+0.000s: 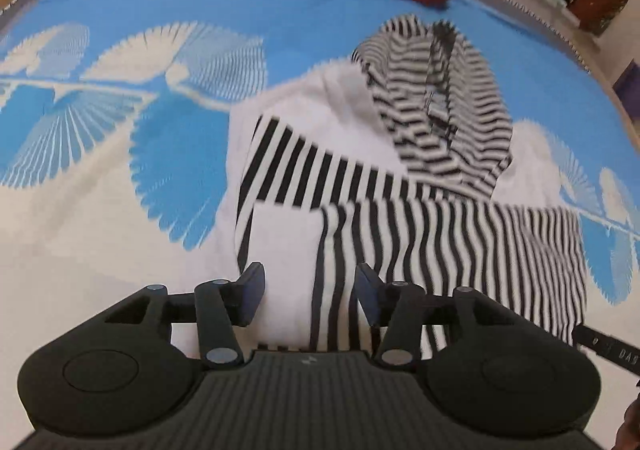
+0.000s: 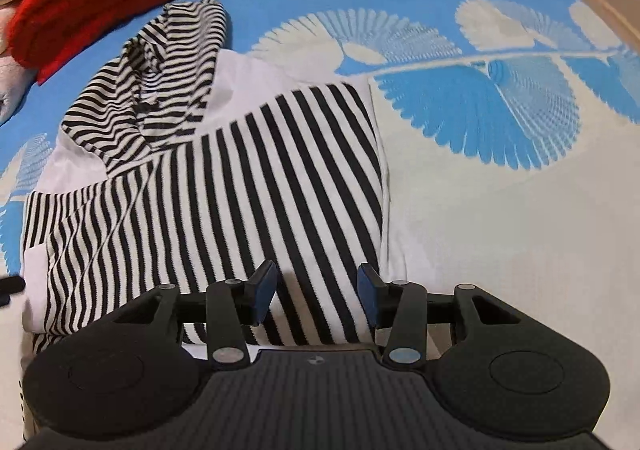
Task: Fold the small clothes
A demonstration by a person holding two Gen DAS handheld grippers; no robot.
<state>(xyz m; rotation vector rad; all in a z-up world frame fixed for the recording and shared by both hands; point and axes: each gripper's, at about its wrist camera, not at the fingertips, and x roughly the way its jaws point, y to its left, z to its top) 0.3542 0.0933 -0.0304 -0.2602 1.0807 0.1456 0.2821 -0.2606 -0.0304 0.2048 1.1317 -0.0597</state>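
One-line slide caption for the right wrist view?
Right gripper, jaws open, above a striped hooded top on a blue patterned blanket.

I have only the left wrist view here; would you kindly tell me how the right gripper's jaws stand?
Observer: The right gripper has its jaws apart, with nothing pinched between them.
Operator: Thank you. Which part of the clothing is it over?
Observer: It is over the wide black stripes of the black-and-white striped hooded knit garment, close to that panel's side edge.
Operator: And what lies beyond that edge?
Observer: A cream patch of the blue and cream leaf-patterned bedspread, with no other object on it there.
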